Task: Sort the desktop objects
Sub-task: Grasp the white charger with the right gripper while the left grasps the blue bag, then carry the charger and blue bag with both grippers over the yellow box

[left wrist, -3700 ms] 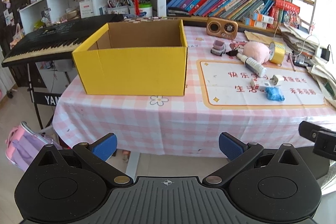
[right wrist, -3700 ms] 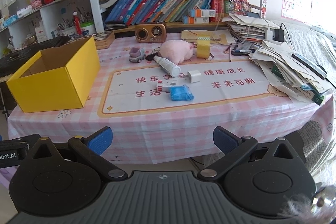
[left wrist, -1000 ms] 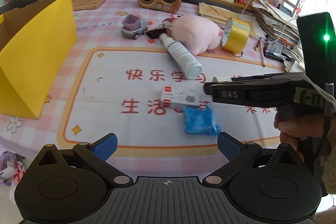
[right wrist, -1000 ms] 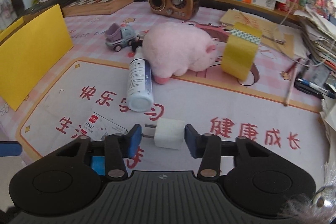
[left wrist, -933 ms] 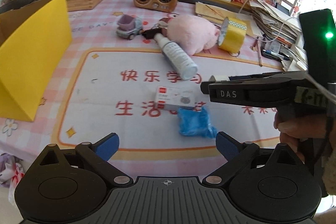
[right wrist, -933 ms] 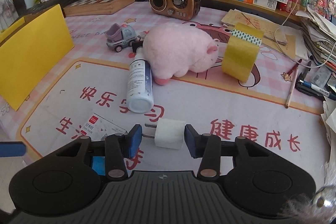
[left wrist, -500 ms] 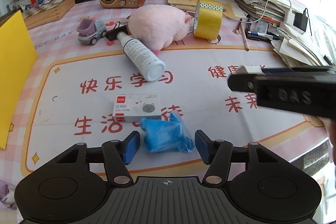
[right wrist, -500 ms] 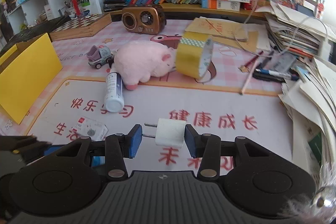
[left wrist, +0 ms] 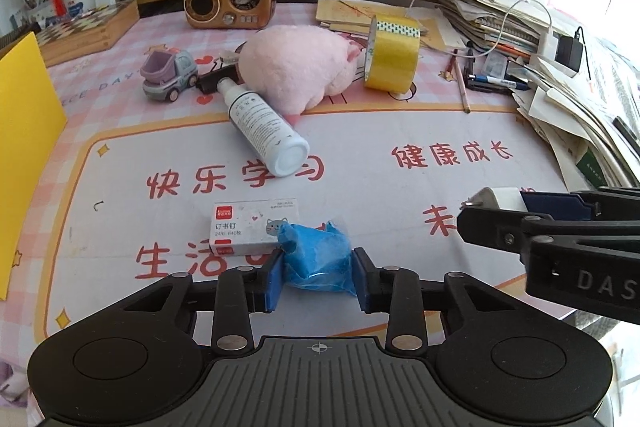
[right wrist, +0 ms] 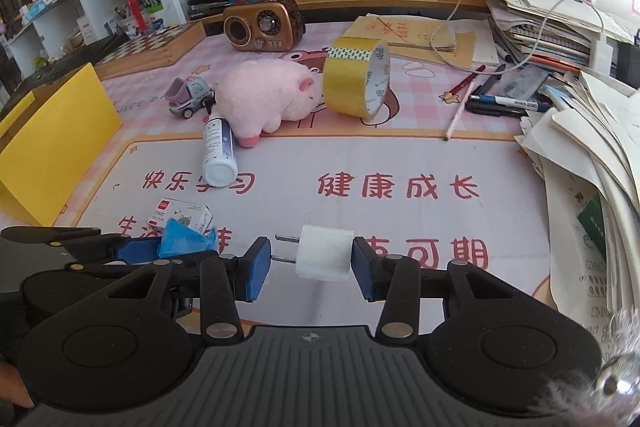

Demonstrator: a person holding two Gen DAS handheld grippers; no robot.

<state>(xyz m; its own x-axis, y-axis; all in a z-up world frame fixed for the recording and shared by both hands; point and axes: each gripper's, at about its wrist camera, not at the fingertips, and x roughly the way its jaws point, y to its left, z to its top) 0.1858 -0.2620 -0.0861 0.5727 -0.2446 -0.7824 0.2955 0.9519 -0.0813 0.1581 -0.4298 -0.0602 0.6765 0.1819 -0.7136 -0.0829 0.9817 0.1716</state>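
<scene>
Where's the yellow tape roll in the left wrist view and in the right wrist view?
Left wrist: yellow tape roll upper right of centre, right of the pink plush pig.
Right wrist: tape roll upper centre, again right of the pig.
Shared landmark: the brown radio, behind both.

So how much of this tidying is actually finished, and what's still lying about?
Nothing shows as sorted yet; the yellow box shows only its outside. In hand: the left gripper clamps a blue packet, the right gripper a white plug. Left: staple box, spray bottle, pink plush, toy truck, tape roll.
</scene>
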